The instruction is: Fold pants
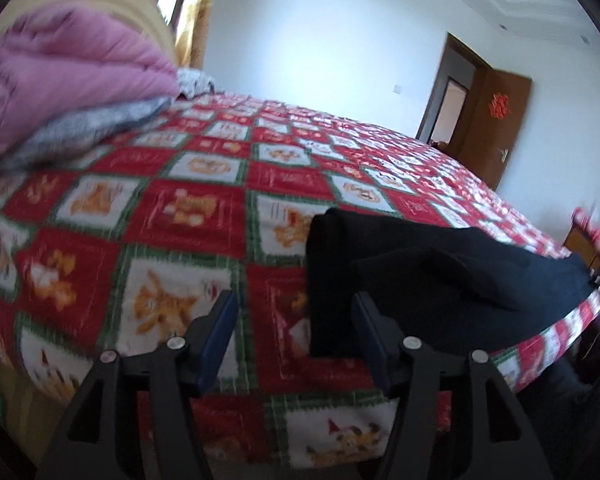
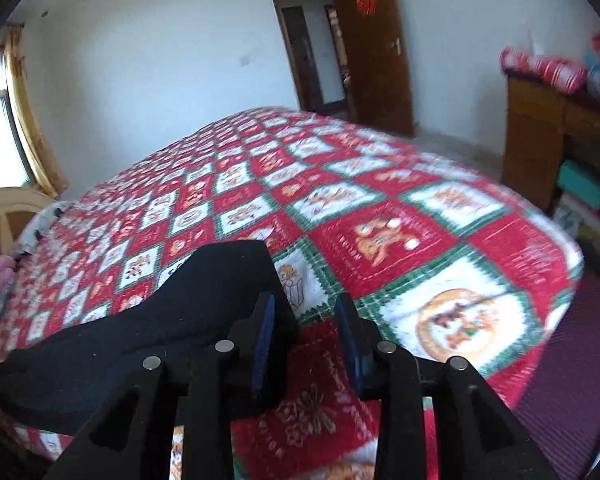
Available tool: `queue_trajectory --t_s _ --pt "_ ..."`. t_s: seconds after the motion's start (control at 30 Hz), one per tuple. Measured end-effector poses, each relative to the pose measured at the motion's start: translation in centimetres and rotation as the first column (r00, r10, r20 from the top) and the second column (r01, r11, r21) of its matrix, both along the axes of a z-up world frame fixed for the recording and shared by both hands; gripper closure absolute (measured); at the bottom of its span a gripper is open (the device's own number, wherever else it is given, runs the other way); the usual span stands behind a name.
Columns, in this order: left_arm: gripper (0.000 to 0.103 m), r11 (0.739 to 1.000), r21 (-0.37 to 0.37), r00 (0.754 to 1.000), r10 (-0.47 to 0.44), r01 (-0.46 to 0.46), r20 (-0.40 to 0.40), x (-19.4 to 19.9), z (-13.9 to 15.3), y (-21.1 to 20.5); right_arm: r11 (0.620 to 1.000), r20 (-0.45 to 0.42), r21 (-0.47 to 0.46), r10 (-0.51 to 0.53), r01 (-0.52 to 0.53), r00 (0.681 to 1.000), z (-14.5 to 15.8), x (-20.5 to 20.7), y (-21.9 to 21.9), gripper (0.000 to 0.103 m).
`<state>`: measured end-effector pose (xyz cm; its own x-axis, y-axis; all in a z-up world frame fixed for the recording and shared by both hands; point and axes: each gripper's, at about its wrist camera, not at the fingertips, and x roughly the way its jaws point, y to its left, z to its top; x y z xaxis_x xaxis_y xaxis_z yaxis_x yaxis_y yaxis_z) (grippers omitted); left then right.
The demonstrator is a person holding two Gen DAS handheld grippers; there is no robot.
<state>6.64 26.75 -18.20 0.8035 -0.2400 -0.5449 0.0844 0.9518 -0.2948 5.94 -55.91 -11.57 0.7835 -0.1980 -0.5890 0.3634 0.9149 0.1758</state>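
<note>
Left wrist view: the left gripper (image 1: 294, 312) stands with its jaws wide apart and nothing between them, poised above the near edge of the bed (image 1: 204, 208), which is covered in a red, white and green patchwork spread with cartoon squares. The black pants (image 1: 440, 276) lie on that spread just ahead and to the right of the gripper, bunched into a thick, partly folded heap near the bed's front edge; the right finger (image 1: 370, 332) overlaps the dark cloth in the picture, but whether it touches cannot be told. At the far left of the bed sits a pink quilt (image 1: 60, 76) on top of a grey blanket (image 1: 88, 132). Beyond the bed a brown door (image 1: 496, 128) stands open against the white wall. In the right wrist view the right gripper (image 2: 305, 312) is likewise spread open and empty, its blue-padded fingers (image 2: 266, 332) pointing across the bed. The pants (image 2: 172, 312) lie to its left, with their far end reaching up beside the left finger; the gap between the jaws shows only the patterned spread. A wooden cabinet (image 2: 540, 140) stands to the right of the bed, with a red striped bundle (image 2: 544, 66) on top. The picture is somewhat blurred throughout.
</note>
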Motion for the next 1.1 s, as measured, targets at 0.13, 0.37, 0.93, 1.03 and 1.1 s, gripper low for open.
queue_trajectory --t_s 0.13,0.37,0.93,1.03,1.1 --pt "0.041 0.978 -0.206 0.998 -0.042 0.034 -0.035 -0.1 0.1 0.2 0.989 0.037 -0.126 0.081 -0.076 0.996 2.8 -0.7 5.4 0.069" --pt "0.041 0.950 -0.303 0.987 -0.116 0.078 -0.110 0.1 0.4 -2.3 0.860 -0.041 -0.281 0.432 -0.425 0.901 3.2 1.7 19.5 0.069" --pt "0.034 0.926 -0.378 0.995 -0.040 0.003 -0.088 0.4 0.9 -0.6 0.616 -0.132 -0.199 0.754 -0.763 0.643 -2.8 3.9 36.9 0.069" --pt "0.034 0.961 -0.275 0.999 -0.022 0.011 -0.038 1.7 2.9 -1.1 0.637 -0.119 -0.167 0.744 -0.752 0.657 -2.8 4.5 36.8 0.069" --pt "0.038 0.974 -0.226 0.999 -0.023 0.012 -0.047 3.2 3.2 -1.9 0.655 -0.116 -0.141 0.733 -0.742 0.670 -2.9 5.0 36.6 0.069"
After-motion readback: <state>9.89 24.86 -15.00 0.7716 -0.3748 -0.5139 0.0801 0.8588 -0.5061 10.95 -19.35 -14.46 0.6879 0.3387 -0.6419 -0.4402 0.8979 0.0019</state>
